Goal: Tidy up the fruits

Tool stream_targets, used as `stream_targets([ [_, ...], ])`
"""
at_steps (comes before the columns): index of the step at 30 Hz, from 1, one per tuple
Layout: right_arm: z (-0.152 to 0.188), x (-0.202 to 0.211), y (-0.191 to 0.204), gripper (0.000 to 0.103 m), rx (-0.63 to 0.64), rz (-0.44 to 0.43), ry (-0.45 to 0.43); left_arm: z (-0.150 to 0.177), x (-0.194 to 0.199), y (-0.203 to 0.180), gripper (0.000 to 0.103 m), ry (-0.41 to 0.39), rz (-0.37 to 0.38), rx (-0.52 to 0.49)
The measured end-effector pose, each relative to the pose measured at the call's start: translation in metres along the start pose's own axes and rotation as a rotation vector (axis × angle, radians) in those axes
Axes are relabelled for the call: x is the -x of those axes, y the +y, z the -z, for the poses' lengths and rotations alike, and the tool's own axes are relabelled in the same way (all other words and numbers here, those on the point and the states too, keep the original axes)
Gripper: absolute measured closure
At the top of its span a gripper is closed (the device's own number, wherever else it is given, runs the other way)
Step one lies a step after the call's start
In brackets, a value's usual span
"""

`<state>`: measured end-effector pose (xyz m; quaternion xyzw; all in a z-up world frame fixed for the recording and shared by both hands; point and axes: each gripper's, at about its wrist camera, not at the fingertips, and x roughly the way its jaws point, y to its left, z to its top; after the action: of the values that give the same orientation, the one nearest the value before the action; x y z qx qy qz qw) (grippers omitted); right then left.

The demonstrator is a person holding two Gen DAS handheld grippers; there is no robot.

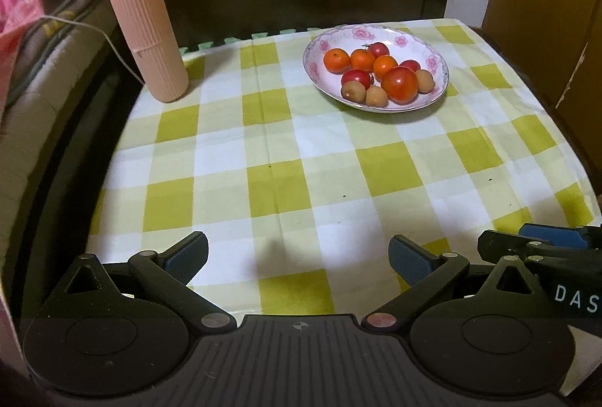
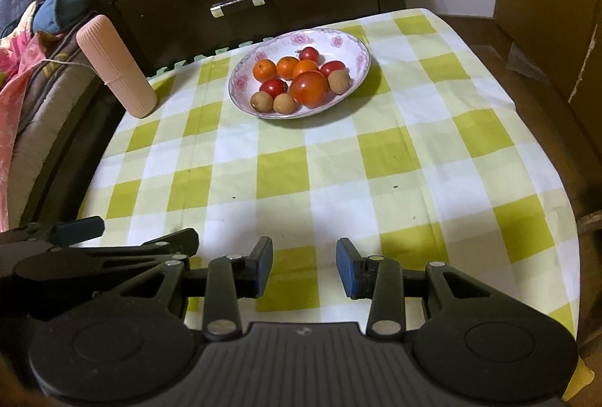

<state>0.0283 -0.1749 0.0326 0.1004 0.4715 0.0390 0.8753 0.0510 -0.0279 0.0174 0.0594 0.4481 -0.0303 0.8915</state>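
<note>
Table: it is wearing a cloth (image 1: 301, 181) with yellow-green and white squares, and the cloth is hanging over the edges
Plate: a white plate (image 1: 376, 106) with pink flowers is sitting on the cloth at the far side, holding small fruits
Pink tube: a tall pink ribbed tube (image 1: 148, 31) is standing on the far left corner, well apart from the plate

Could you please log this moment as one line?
left gripper: open, empty | right gripper: open, empty | fruits: all in plate
</note>
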Motion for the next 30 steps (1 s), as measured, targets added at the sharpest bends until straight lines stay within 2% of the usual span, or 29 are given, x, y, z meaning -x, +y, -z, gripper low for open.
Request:
stream_targets([
  [30,0.0079,0.0052,0.0023,0.068,-0.003,-0.014,-0.004,0.0060,0.0084,0.0040,0.000,-0.009,-0.003,0.010],
])
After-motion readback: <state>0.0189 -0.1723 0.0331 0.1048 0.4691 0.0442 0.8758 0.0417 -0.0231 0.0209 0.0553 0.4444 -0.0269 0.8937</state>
